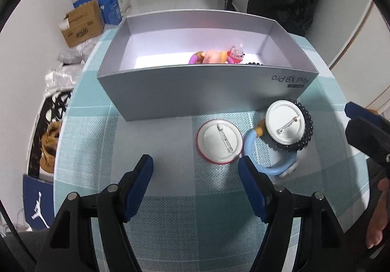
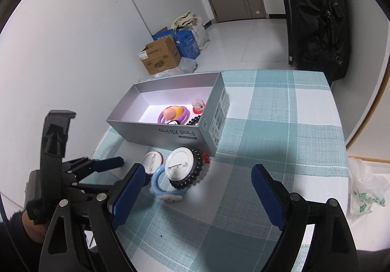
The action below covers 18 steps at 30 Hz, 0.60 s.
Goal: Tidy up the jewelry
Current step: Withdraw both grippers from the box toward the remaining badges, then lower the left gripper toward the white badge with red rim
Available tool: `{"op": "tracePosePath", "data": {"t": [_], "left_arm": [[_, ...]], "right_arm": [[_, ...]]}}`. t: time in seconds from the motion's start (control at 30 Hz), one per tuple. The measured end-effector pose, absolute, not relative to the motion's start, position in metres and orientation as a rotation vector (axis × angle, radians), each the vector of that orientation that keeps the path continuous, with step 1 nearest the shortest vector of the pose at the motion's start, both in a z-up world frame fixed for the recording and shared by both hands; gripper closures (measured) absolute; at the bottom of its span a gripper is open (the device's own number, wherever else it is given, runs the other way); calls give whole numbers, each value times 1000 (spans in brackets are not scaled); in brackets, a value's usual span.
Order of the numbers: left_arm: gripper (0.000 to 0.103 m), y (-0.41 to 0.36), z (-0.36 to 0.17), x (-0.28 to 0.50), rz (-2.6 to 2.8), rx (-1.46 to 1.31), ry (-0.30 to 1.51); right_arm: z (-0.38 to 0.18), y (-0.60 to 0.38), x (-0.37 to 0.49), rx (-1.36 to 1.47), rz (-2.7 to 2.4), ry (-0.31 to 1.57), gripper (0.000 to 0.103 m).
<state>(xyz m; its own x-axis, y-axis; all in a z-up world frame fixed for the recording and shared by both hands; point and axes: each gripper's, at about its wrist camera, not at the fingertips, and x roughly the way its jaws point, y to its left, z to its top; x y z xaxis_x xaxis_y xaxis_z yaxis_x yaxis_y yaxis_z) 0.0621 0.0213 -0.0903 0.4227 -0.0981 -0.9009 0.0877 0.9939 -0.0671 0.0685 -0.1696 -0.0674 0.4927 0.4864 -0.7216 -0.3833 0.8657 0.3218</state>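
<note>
Hovering spread and empty, left tongs [image 1: 195,184] sit near the red-rimmed badge [image 1: 218,141] — right tongs [image 2: 195,196] likewise wide, empty. Remaining jewelry lies beside the silver box [image 1: 185,94], mid-counter. Risk: second badge [image 1: 284,122] rests on bead bracelet [image 1: 306,130] and blue ring [image 1: 265,162] — one grab could drag all.

Box wall [image 1: 195,91] hides black beads [image 1: 254,64]

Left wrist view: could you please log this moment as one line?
left tongs: open, empty | right tongs: open, empty | badges: on cloth | box: holds toys
</note>
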Motion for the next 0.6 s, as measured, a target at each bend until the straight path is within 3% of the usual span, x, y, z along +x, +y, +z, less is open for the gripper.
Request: {"op": "tracePosePath", "data": {"t": [0.47,0.6], "left_arm": [[35,16,-91,75,-192,80,1118],[45,10,-89,75,-213,108,1098]], "right_arm": [[-69,-172,70,137,524,924,14],[-70,-172,71,139,521,933,14]]}}
